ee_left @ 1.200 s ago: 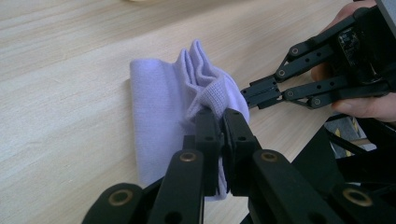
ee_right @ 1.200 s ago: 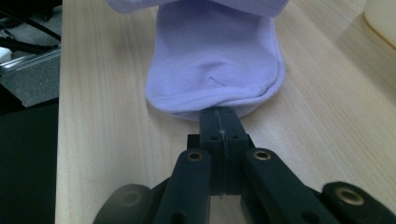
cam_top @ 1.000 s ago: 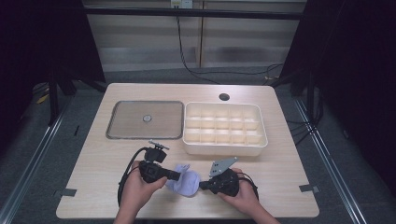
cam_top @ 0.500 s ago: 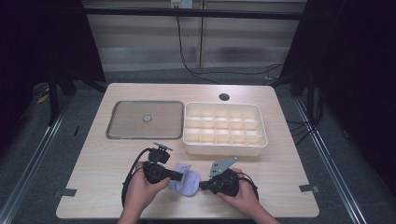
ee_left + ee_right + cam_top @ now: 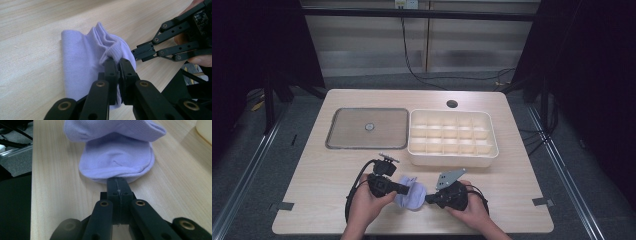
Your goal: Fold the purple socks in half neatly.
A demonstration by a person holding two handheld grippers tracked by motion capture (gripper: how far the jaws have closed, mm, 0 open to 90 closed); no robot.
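A person at a wooden table [image 5: 322, 200] works a pale lilac sock [image 5: 411, 194] w/ two hand-held grippers, near edge of the table, about centre. The left gripper [image 5: 404, 189] comes in from the left; the right gripper [image 5: 428, 199] from the right, both hands entering from the near side.

Left gripper view: the jaws are pinched nearly together on the sock [image 5: 85, 62], a fold of ribbed fabric caught between the tips. The sock lies flat on the wood beyond, bunched up at the grip point. The right gripper [image 5: 133, 53] shows at the right of that view, its tips at the sock's edge.

Right gripper view: the jaws are closed tight, no gap visible, w/ a thin edge of the sock [image 5: 117, 162] pinched at the tips. The sock is doubled over, one layer folded atop another, resting on the table.

Far side of the table: a cream divided tray [image 5: 453, 157] at right, a flat grey lid [image 5: 367, 129] w/ a small centre knob at left, the two just beside each other. Both are well apart from the sock. A small round hole [image 5: 452, 104] sits in the tabletop beyond the tray.
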